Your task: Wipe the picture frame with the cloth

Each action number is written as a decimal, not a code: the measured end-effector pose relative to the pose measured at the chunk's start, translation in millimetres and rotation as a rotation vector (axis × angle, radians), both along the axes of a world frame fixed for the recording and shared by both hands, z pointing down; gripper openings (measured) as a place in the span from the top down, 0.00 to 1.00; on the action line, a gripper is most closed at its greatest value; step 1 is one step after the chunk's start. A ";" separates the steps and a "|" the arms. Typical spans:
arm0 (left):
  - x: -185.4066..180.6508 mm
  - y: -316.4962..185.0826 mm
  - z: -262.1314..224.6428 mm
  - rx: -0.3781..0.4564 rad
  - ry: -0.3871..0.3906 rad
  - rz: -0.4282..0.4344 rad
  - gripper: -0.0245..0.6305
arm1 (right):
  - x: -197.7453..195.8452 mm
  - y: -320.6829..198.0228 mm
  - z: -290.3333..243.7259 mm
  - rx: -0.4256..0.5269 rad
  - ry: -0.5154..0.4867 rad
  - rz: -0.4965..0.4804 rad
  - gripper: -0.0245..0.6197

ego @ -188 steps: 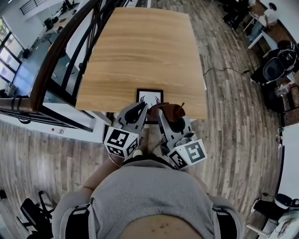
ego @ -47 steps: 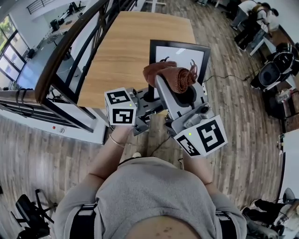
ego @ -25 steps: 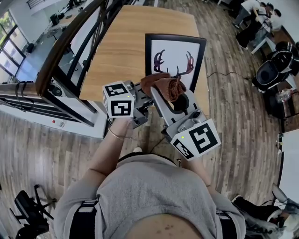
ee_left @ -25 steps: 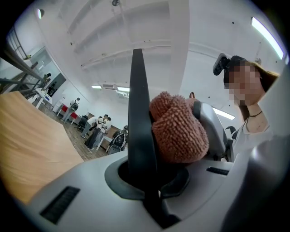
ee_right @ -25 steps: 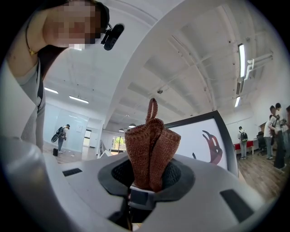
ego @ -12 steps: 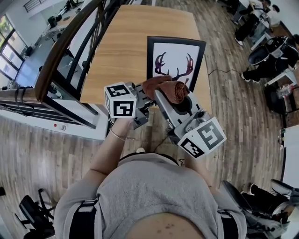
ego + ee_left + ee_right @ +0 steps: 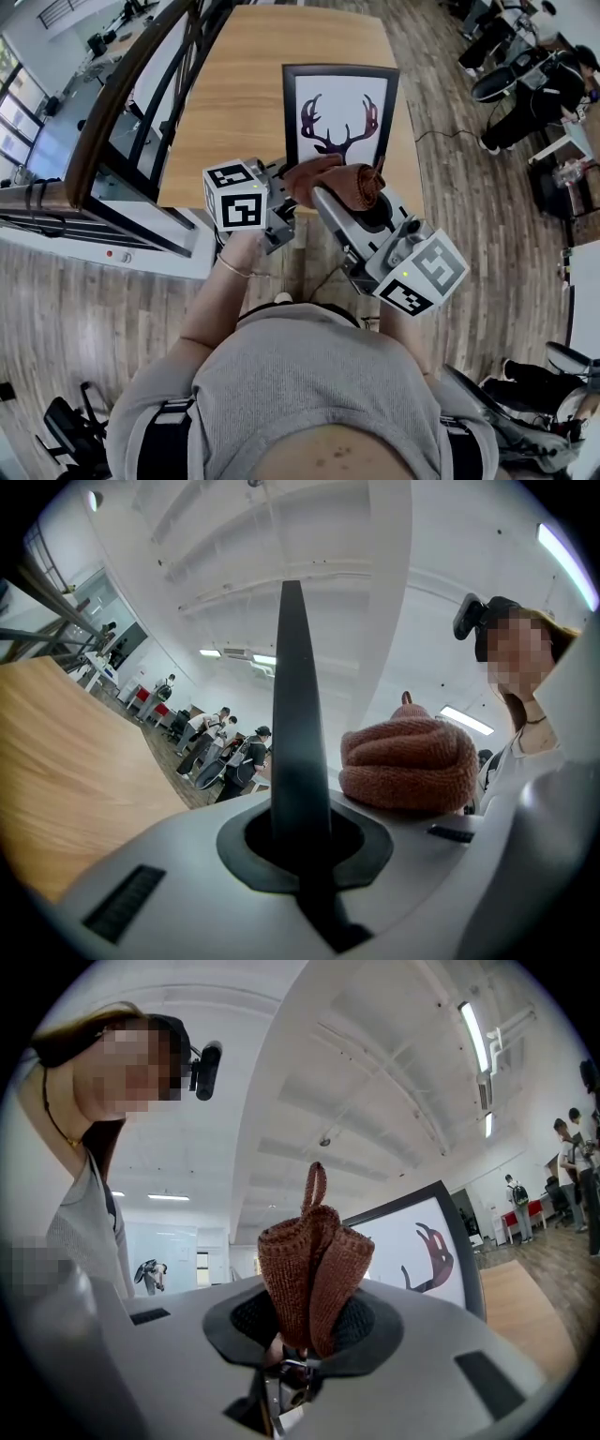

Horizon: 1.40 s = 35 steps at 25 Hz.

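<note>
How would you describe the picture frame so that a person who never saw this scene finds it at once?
Look at the long wooden table running away from the person. Over its near end is a rectangular picture frame. Unlike the rust-brown cloth bundled just below it, it has a black border around a white sheet with dark antlers.

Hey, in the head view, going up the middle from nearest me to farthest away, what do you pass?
Grey shirt → cloth → picture frame → far end of the table
</note>
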<state>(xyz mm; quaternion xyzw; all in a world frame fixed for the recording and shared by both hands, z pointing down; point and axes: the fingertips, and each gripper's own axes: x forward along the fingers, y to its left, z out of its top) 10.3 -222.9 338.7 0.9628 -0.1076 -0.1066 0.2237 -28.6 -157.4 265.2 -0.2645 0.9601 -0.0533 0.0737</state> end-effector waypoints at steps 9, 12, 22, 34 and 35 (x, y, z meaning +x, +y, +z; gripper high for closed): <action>-3.8 -4.5 3.1 -0.014 0.020 -0.020 0.94 | -3.4 15.0 23.7 -0.018 0.096 -0.068 0.81; -3.5 -6.2 6.5 -0.022 0.017 -0.029 0.94 | -3.7 19.0 39.7 -0.053 0.161 -0.121 0.81; -4.1 0.9 -2.2 0.001 0.009 -0.018 0.93 | 20.7 10.9 -59.9 0.191 -0.023 0.015 0.81; -4.1 13.2 -12.5 0.022 0.017 0.032 0.93 | 20.8 -50.2 -129.6 0.588 0.027 0.410 0.81; -2.9 13.6 -11.5 0.019 0.023 0.035 0.93 | 21.2 -54.8 -122.1 0.568 0.041 0.407 0.81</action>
